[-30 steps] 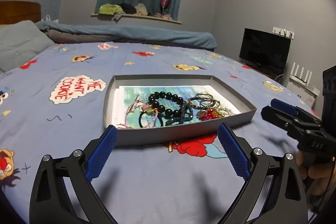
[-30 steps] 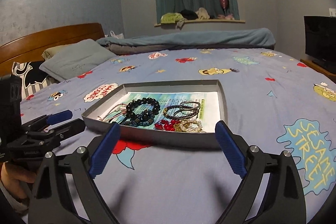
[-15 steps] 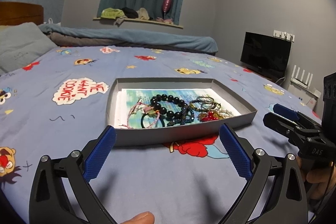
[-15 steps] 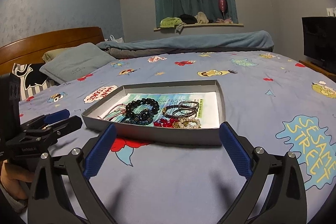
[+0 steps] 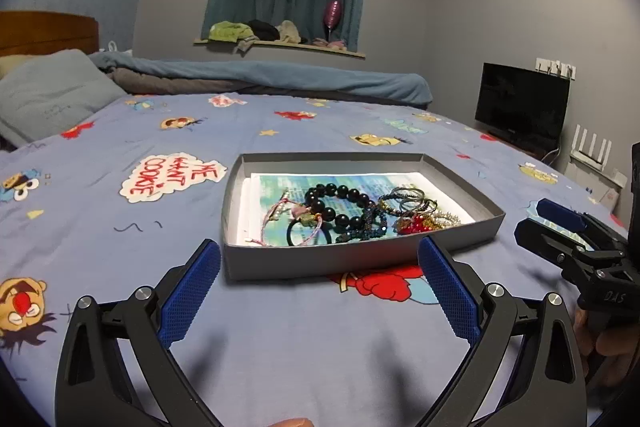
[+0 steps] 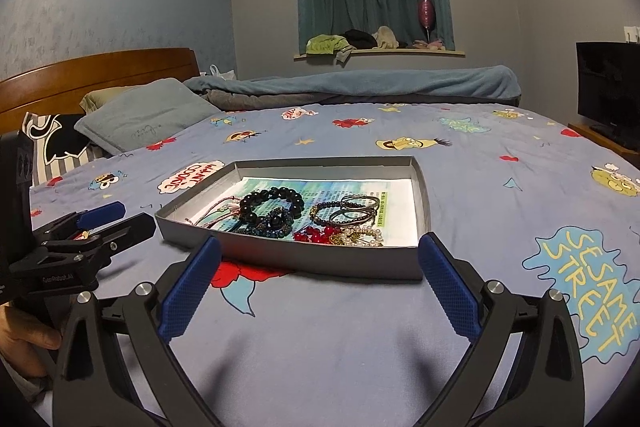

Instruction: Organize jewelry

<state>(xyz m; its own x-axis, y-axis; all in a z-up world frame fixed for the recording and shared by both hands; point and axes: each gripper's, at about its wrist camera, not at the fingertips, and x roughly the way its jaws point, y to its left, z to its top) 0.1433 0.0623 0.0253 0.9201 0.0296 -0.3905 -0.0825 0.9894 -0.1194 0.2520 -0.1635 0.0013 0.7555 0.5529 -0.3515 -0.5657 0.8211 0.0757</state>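
Observation:
A shallow grey tray [image 5: 320, 261] sits on the bed and holds a heap of jewelry: a black bead bracelet [image 5: 340, 199], a pink cord bracelet [image 5: 280, 215], a black hair tie [image 5: 308, 233], metal bangles [image 5: 408, 197], red beads [image 5: 414, 225] and a pearl piece [image 5: 444, 217]. The tray also shows in the right wrist view [image 6: 304, 259], with the black bracelet [image 6: 276, 201], bangles [image 6: 356, 207] and red beads [image 6: 316, 235]. My left gripper [image 5: 320, 291] is open and empty, just short of the tray's near wall. My right gripper [image 6: 318, 287] is open and empty, in front of the tray.
The bed has a blue cartoon-print sheet [image 5: 120, 227]. A pillow [image 6: 148, 113] and rolled blanket [image 6: 360, 85] lie at the far side. A television [image 5: 520, 107] stands at the right. The other gripper shows at each view's edge: the right one [image 5: 568, 239] and the left one [image 6: 100, 231].
Both grippers have tilted up slightly and eased a little closer to the tray. Both stay open and empty. The jewelry has not moved.

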